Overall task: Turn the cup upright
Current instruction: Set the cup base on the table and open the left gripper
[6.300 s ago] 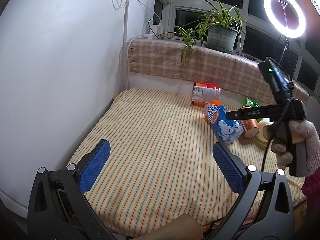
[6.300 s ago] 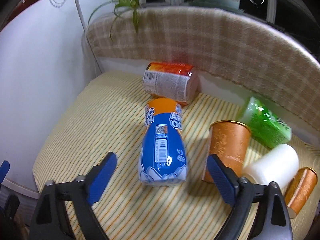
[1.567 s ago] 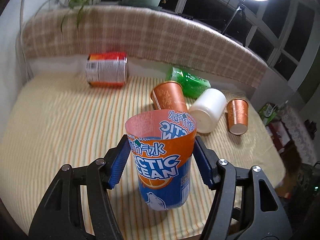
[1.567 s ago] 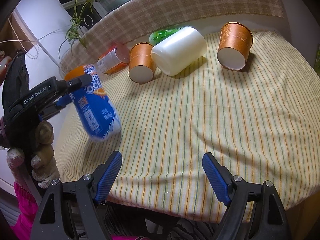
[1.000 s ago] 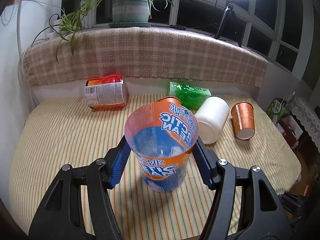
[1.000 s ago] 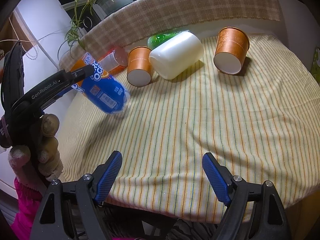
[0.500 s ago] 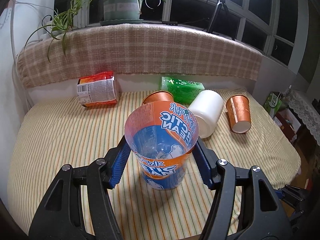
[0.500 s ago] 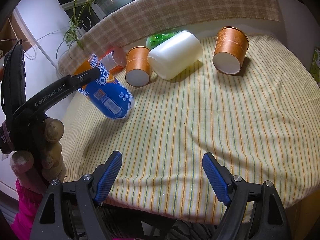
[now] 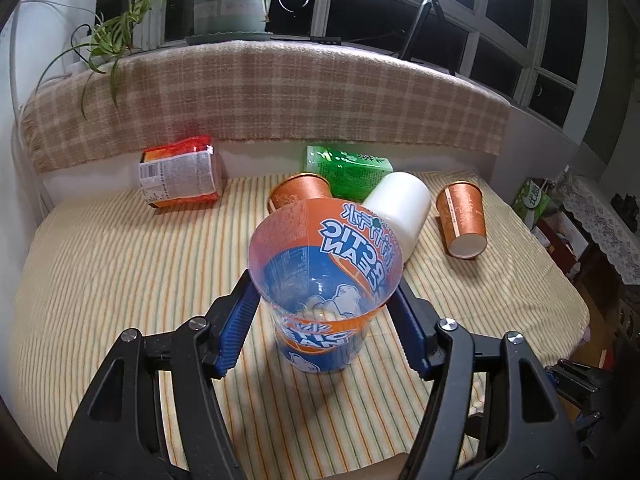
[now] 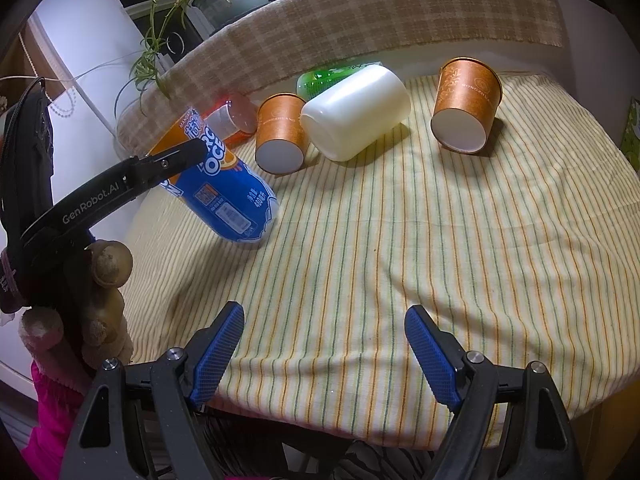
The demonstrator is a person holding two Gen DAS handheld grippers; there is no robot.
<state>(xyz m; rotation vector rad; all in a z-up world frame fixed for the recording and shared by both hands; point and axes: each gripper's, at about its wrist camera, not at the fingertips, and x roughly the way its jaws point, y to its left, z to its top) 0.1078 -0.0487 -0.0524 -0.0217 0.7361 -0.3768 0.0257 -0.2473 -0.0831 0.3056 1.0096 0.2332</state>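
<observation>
Between the blue pads of the left gripper (image 9: pixel 325 322) sits the cup (image 9: pixel 325 280), pinched just under its rim, mouth toward the camera, base low over the striped cloth (image 9: pixel 120 248). From the right wrist view it's tilted, base corner near or touching the cloth; can't tell which.

How to finish this step well, my judgement:
- Roll the wrist till the rim is level, w/ the base flat, before any release. Letting go at a tilt likely tips it again.
- Cloth looks soft and wrinkled, so set down on a flat patch, press lightly, then spread the pads slowly.
- Thin plastic wall: keep squeeze light, it'll deform.
- Back straight out, no sideways drag on the rim.
- Stay away from the 2 orange cups (image 10: pixel 280 136) and white cup (image 10: pixel 356 112) lying near behind.

Pose: left hand (image 10: pixel 84 300), gloved, holds its gripper at the cloth's left edge, fingers reaching in over the table, angled down. Right gripper (image 10: pixel 324 344) hangs off the near edge w/ pads spread wide, holding nothing, well apart from the cup.
</observation>
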